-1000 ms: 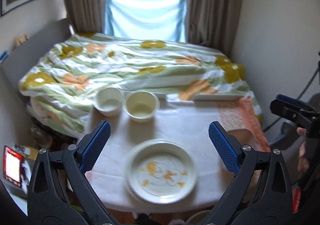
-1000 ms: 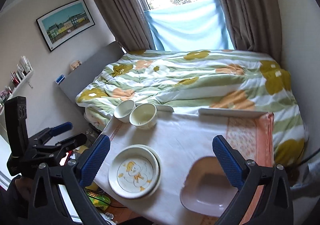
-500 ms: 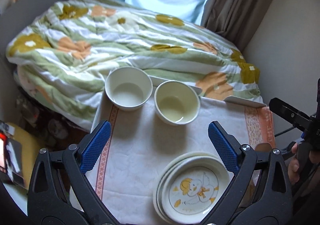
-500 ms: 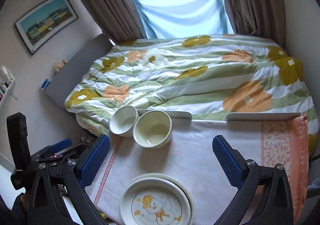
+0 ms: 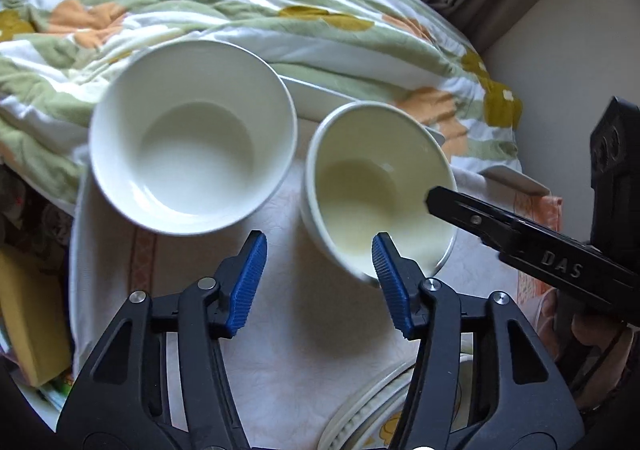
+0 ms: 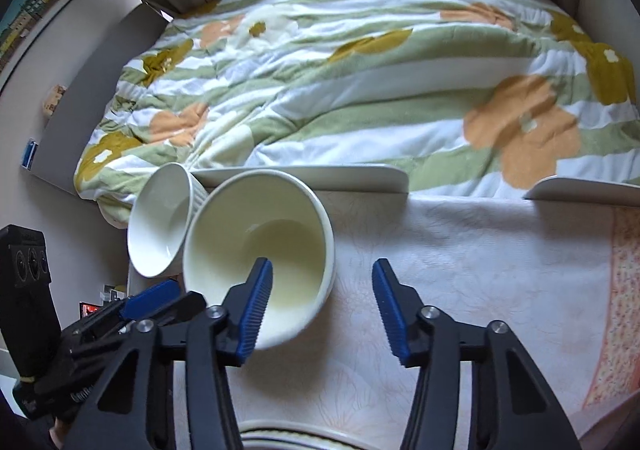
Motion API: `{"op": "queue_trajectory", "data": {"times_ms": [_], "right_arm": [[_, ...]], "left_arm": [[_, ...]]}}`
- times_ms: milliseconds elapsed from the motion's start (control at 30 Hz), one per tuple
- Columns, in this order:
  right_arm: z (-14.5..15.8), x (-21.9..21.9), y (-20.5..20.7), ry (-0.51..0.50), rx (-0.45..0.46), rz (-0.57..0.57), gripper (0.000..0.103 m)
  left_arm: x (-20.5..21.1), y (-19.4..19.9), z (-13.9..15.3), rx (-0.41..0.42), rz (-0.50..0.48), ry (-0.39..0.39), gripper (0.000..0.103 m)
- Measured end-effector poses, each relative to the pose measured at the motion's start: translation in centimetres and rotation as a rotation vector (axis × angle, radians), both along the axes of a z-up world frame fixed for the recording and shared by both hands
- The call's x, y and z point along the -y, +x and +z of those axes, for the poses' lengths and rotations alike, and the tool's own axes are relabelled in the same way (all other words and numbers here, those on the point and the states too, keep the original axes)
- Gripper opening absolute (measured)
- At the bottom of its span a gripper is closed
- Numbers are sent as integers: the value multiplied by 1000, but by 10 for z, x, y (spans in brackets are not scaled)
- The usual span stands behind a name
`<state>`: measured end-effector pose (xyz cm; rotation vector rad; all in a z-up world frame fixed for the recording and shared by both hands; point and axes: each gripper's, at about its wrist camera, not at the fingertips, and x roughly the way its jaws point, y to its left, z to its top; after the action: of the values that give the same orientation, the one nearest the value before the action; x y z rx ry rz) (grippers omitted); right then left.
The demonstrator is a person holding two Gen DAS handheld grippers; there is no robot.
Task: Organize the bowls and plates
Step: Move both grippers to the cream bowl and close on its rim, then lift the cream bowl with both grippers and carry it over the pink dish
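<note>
bowls are the concern at this moment: a round white ceramic bowl [image 5: 192, 153] and a round cream ceramic bowl [image 5: 376, 189] stand side by side, close or just touching, at the far edge of the white embossed tablecloth [image 5: 288, 314], against the floral green-and-orange duvet [image 6: 360, 69]. half a second ago both grippers stood further back with the bowls small in view; both have since closed in and narrowed their spread. the left gripper [image 5: 318, 282] is part-open and empty, its right finger at the cream bowl's near rim, its left over bare cloth. the right gripper [image 6: 320, 302] is likewise spread and holds nothing, with its left finger inside the cream bowl's mouth and its right outside the wall. judgement: a pinch on the cream bowl's rim looks imminent, probably to nest it with the white one; no stacking is done yet. the left wrist view alone shows the stacked cream plates with a yellow duck print [image 5: 380, 418] near the front edge, and the right tool's black finger reaching over the bowl. the right wrist view alone shows ribbing on the white bowl's outer wall.
</note>
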<state>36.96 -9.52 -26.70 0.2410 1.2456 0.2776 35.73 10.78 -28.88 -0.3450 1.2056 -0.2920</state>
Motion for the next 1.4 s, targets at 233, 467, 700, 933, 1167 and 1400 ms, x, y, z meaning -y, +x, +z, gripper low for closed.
{"op": "queue_trajectory", "data": {"times_ms": [233,467,700,933,1167,1400], "right_arm": [[-12,-2,8,1,-36,-9,31],[-18,-2,12,6,-46,-16,18],[-17,-3,10,17,-40,-27,12],[-9,1,3,25,-25,-50,12],[25,16,-19,47,31,-101,12],[66,46,-60,70,76,-147,12]], "left_arm": [[0,16,-9,-20,18,-30,33],[-11,23,-15,-33,68,-69,17],[-6,26,-11,-29,41,-31,17],[0,19,2,0,13,-16,17],[15,3,37,44,-42,-4,17],[44,-35,87,98,-69,-2,17]]}}
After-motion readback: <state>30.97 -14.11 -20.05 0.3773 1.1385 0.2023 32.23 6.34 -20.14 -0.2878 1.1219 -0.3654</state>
